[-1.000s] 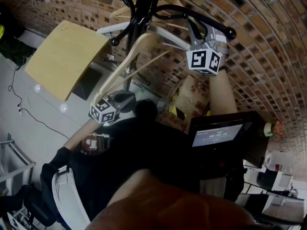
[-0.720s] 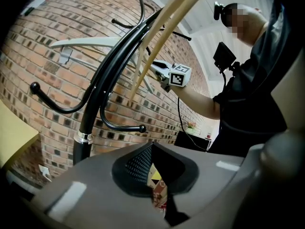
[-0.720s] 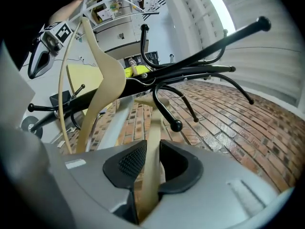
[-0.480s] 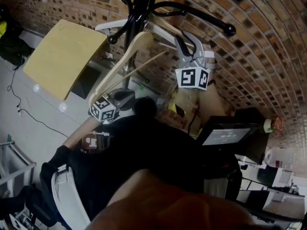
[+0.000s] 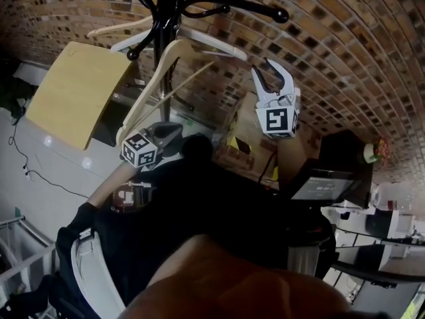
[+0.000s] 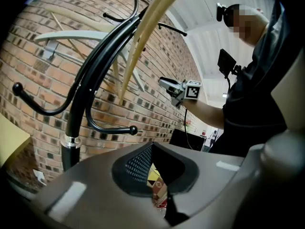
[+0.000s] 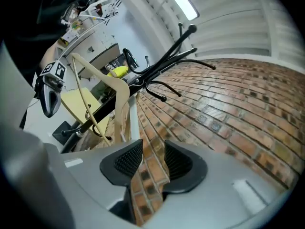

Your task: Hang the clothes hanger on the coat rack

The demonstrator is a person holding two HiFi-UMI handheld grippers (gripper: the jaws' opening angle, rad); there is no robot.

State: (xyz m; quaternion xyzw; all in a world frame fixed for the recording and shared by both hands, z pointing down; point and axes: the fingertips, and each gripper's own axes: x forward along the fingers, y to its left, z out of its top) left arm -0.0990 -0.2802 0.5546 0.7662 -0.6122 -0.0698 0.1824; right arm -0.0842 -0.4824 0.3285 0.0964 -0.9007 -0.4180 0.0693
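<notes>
Wooden hanger (image 5: 147,92) on coat rack (image 5: 166,12), right hand-held gripper (image 5: 265,75) opening empty, left hand-held gripper (image 5: 174,135) closed

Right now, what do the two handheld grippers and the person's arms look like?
Both the left gripper and right gripper have light grey plastic bodies, curved grey jaws with black textured pads, and a white cube printed with black square markers. The right gripper's jaws are opening, nothing between them. The person wears a black top; the forearms are bare.
</notes>
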